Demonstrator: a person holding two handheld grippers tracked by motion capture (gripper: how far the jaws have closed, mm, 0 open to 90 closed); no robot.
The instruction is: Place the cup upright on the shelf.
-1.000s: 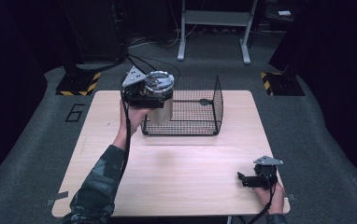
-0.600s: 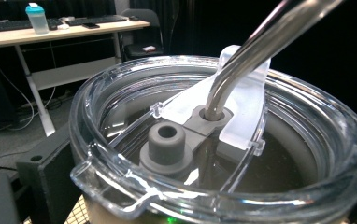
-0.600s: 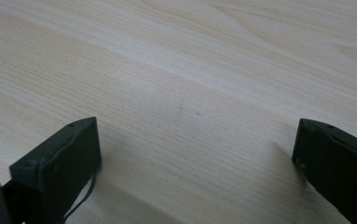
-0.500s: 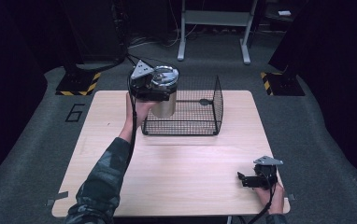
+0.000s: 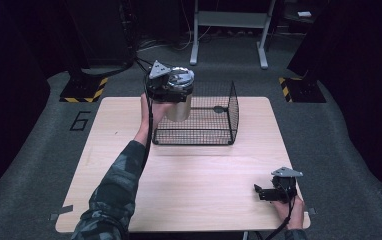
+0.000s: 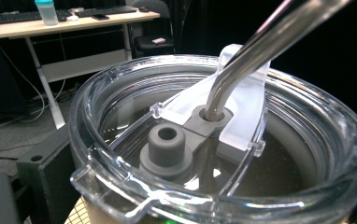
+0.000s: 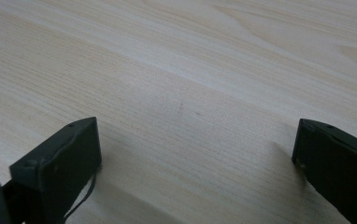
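Tumbler [image 5: 179,100] with a clear lid [image 6: 214,140] is hanging in the air, carried by the left gripper [image 5: 165,86], which is sitting against its near-left side at lid height. Cup and gripper are hovering over the left end of a black wire basket [image 5: 214,120] standing on the wooden table [image 5: 189,185]; whether the cup's base is inside the basket or above its rim cannot be told. Left gripper view is looking down onto the lid from just behind its rim: a bent metal straw [image 6: 251,56] is passing through a grey grommet [image 6: 212,116], with a second grey plug [image 6: 166,144] beside it. Its jaws are hidden beneath the lid, so their exact hold cannot be confirmed. Right gripper [image 5: 271,192] is resting well apart, low on the table near its near-right corner, held by the right hand [image 5: 286,207]. Its jaws are standing wide apart over bare wood, gripping nothing
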